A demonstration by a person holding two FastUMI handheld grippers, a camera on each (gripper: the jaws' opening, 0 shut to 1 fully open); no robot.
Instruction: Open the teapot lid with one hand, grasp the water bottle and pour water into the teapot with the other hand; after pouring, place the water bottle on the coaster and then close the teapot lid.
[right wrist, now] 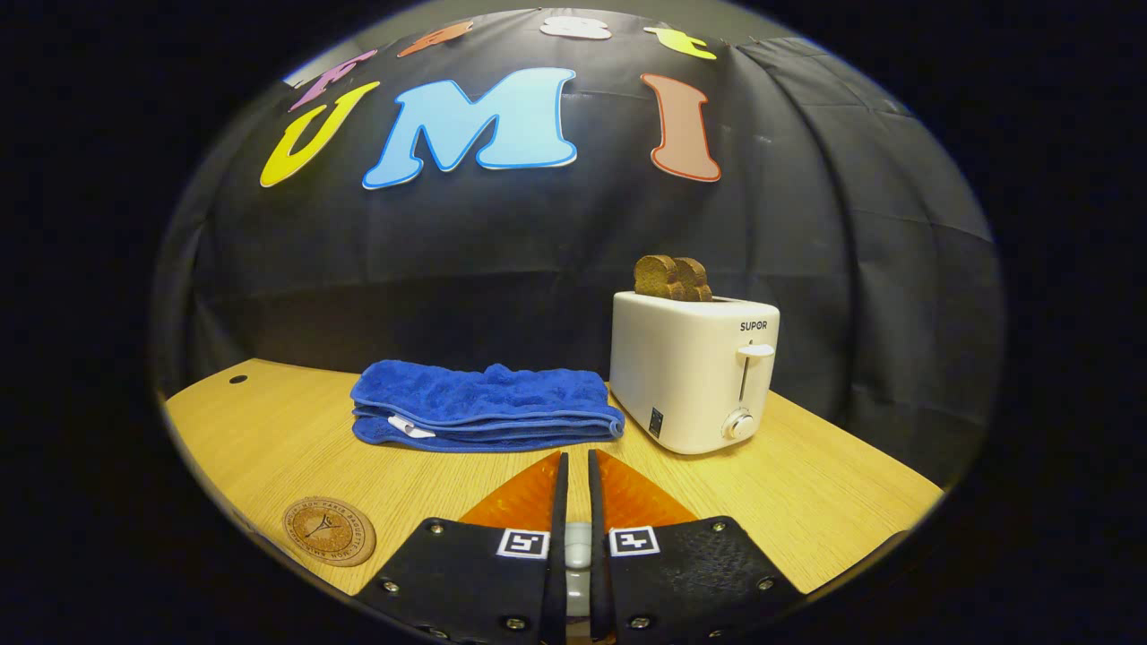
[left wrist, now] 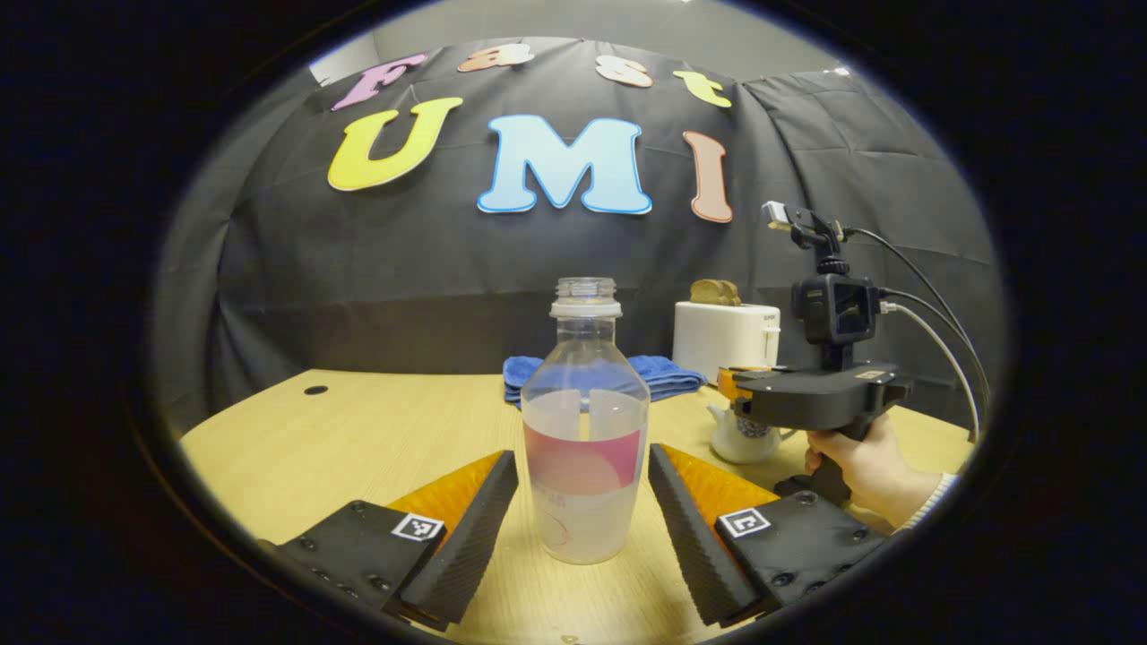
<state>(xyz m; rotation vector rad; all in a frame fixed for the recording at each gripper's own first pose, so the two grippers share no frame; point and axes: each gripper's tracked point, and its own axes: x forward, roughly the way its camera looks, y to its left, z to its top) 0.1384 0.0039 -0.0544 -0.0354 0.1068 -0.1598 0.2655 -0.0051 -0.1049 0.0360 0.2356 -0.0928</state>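
In the left gripper view a clear, uncapped water bottle (left wrist: 585,430), about half full and with a pink label, stands upright on the wooden table (left wrist: 358,430). My left gripper (left wrist: 582,461) is open, one finger on each side of the bottle with a small gap to it. Farther right, a hand holds my right gripper (left wrist: 737,387) just above the white teapot (left wrist: 742,439). In the right gripper view that gripper (right wrist: 573,459) is shut, with a pale piece, apparently the teapot lid's knob (right wrist: 578,546), pinched between its fingers. A round cork coaster (right wrist: 329,530) lies at the lower left.
A folded blue towel (right wrist: 484,408) lies at the back of the table. Beside it, a white toaster (right wrist: 694,372) holds two slices of brown toast (right wrist: 672,278). The table has a small cable hole (right wrist: 237,379) at its far left corner.
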